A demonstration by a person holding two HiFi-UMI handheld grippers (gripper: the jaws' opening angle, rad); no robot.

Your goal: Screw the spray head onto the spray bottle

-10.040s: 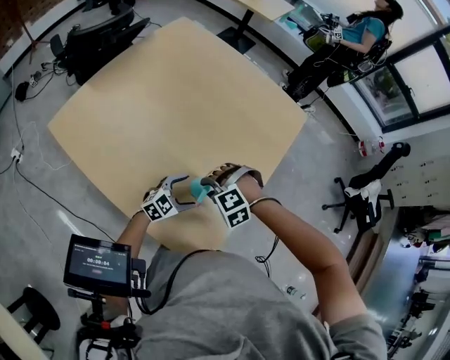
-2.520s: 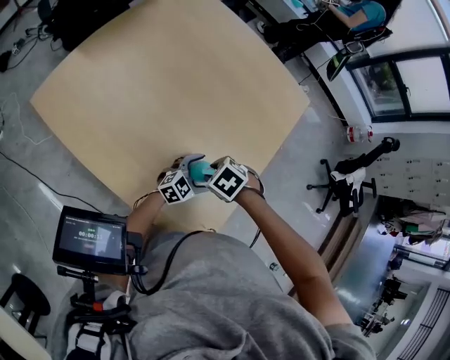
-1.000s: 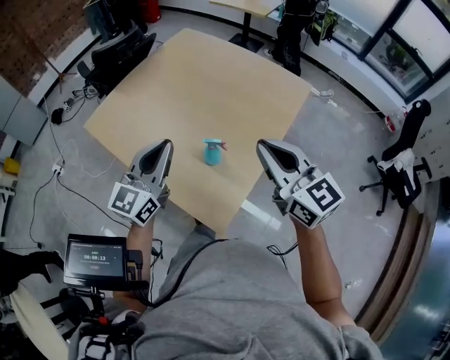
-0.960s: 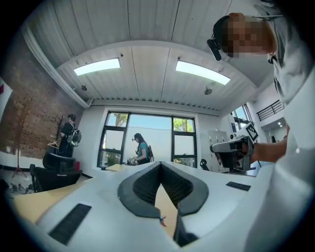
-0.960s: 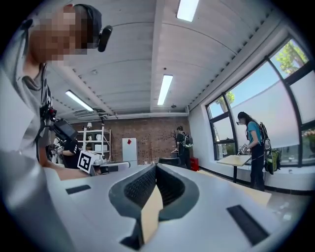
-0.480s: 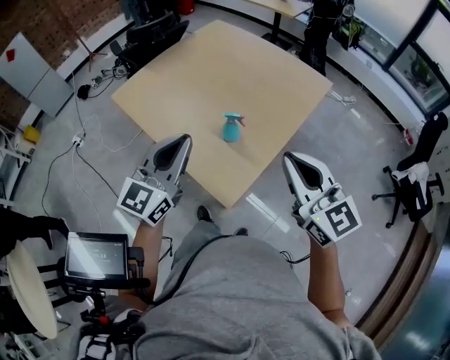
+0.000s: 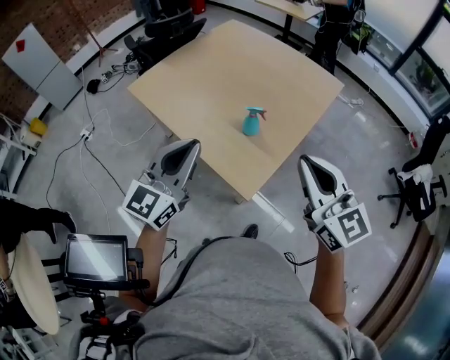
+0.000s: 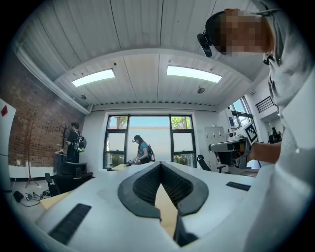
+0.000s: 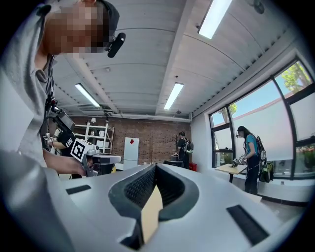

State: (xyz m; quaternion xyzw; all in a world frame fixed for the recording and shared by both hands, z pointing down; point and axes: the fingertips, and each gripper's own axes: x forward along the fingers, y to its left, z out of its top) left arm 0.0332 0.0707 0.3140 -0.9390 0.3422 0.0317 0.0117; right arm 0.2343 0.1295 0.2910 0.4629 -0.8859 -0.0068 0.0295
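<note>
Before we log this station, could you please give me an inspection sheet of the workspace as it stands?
Surface: tan table, bare apart from the bottle.
Job's things: teal spray bottle upright on the table, spray head on top.
Clutter: nothing seen on the table.
Grippers: left gripper and right gripper both shut, empty, off the table's near edge, apart from the bottle.
Cables: loose cables on the floor left of the table.
Surroundings: office chair, brick wall, windows.

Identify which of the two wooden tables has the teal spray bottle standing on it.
The large table in the middle; the spray bottle stands upright on it. The smaller table at the top edge shows none.
</note>
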